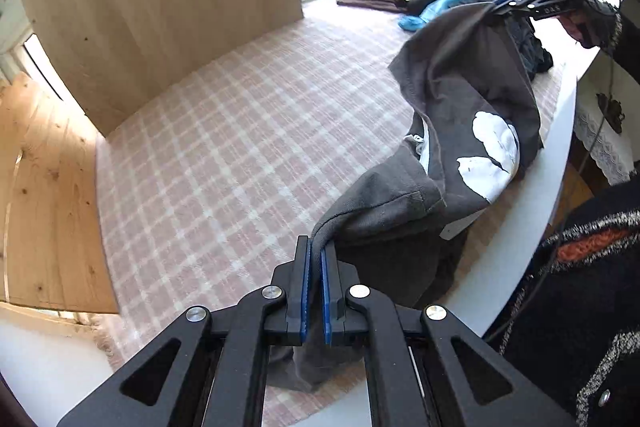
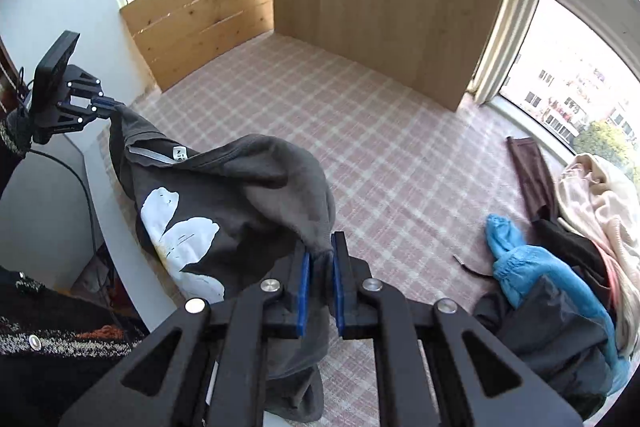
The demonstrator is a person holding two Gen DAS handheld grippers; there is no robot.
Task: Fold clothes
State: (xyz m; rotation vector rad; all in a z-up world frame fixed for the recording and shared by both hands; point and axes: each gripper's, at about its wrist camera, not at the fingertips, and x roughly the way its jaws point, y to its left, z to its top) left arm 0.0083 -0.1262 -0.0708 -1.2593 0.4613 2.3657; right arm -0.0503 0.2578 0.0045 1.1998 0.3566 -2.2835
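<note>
Hanging between the two claws, the grey shirt (image 1: 472,99) sags toward the checked cloth (image 1: 224,147) near the table's front edge. The left gripper (image 1: 316,267) pinches one edge, the right gripper (image 2: 320,267) pinches another, so the shirt's long axis runs left to right between them. A pile of clothes (image 2: 568,247) lies far right.

The left matte-black two-finger gripper (image 1: 315,259) has angular linkage arms with triangular cut-outs, round silver screw heads at the pivots and blue pads lining its fingers. The right matte-black two-finger gripper (image 2: 320,259) is built the same; seen from outside it carries a flat black box with a green light, white lettering and a thin black cable. The person wears a black knitted cardigan (image 1: 592,291) with speckled grey trim, an orange patch and silver snap buttons.
</note>
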